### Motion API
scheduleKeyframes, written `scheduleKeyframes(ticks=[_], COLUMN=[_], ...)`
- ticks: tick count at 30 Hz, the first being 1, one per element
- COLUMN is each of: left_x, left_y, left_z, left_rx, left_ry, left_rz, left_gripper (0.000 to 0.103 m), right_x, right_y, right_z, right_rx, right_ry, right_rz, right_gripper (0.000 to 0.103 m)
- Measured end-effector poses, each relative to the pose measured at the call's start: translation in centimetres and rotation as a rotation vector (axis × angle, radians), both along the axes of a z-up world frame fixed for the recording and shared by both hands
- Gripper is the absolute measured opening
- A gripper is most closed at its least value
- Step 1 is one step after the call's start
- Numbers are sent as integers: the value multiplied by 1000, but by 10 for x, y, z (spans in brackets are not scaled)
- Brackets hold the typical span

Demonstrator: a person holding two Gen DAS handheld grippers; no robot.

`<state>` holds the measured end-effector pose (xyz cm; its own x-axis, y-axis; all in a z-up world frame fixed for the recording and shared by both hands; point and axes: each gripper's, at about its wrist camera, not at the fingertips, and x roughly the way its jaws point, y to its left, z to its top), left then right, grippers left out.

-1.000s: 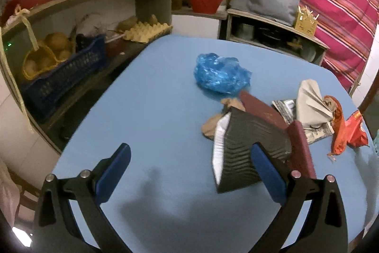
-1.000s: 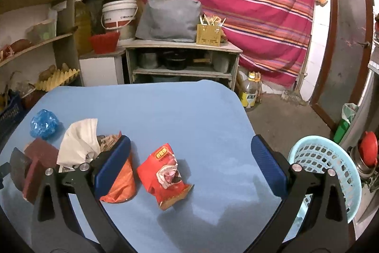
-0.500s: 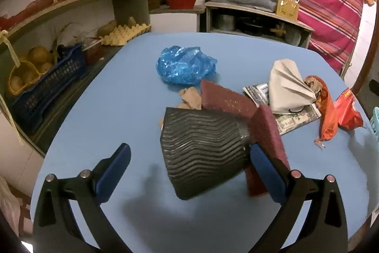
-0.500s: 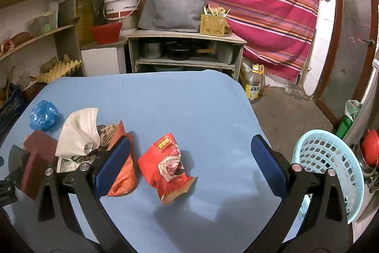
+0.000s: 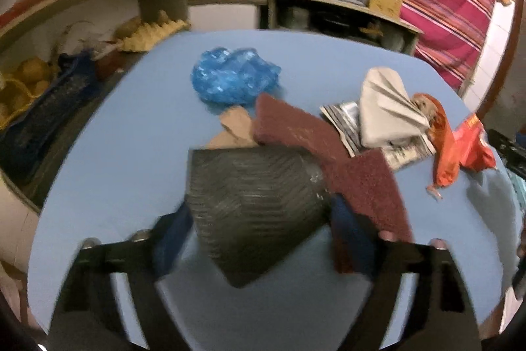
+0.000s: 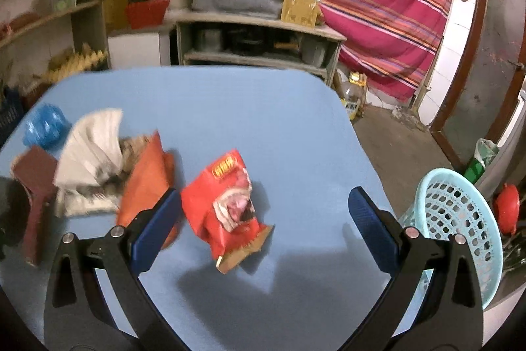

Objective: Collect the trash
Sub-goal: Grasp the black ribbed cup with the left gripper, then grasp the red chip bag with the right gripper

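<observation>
A dark ribbed sheet [image 5: 253, 199] lies on the blue table [image 5: 131, 137], between the blue pads of my left gripper [image 5: 259, 219]. Its jaws are closing, the pads right at the sheet's side edges. Behind the sheet lie two maroon scouring pads [image 5: 289, 127], a brown paper scrap [image 5: 235, 127], a blue plastic bag [image 5: 233, 81], a white tissue [image 5: 384, 107] and an orange wrapper [image 5: 443, 147]. My right gripper [image 6: 263, 199] is open low over the table. A red snack bag [image 6: 227, 203] lies between its fingers, nearer the left one, untouched.
A light blue mesh basket [image 6: 460, 219] stands off the table's right edge. Shelves with crates and egg trays [image 5: 151, 35] run along the left. A low shelf [image 6: 256, 38] and a striped curtain stand behind the table. The blue tabletop [image 6: 263, 107] beyond the snack bag is bare.
My left gripper has swung towards the dark sheet and its jaws have narrowed around it. The right gripper has sunk closer to the red snack bag, still wide apart.
</observation>
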<state>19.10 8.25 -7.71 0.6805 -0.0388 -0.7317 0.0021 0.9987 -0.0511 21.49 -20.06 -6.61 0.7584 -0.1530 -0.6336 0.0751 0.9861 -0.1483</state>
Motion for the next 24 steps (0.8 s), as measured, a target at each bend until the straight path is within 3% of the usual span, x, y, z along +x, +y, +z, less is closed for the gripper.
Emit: scheduleKeyframes(ticks=[5,7,8,9,11,12,14,15,17,21,22,24], left_x=[-4,-6,-7,-7,-8,-9,-8,-7,-6,-6,-5,-5], left_y=[-1,0,1,2,6,7,10,12,14,13,14,17], left_z=[4,7,8,9,11,11,10,9,9,7,5,3], left_rx=[1,0,-1,0,-3,-5,-17,-28,-41,-17,-24,-47], left_ry=[-19,-24,-23,-21,-23,-27,-21,-13,-9,-4,5,11], left_rz=[-12,-21,-24,-23,-17,-12,-11,-11,-7,2,6,21], left_gripper=[76,68,59,57,57,54,42,41,41,45,50,69], right_x=[12,15,17,17,20,21,22,23,23,21,20,18], right_y=[-10,-10,-10,-8,-7,-6,-5,-5,-7,-11,-11,-12], right_z=[-14,-16,-17,-17,-21,-22,-26,-27,-29,-24,-22,-19], right_rx=[41,49,51,51,52,56,69,79,116,163,167,174], right_ry=[34,42,44,48,72,83,107,118,132,122,118,111], right_rz=[-3,6,12,19,39,47,61,68,88,114,116,122], right_gripper=[99,98,98,98,90,87,71,66,46,29,29,29])
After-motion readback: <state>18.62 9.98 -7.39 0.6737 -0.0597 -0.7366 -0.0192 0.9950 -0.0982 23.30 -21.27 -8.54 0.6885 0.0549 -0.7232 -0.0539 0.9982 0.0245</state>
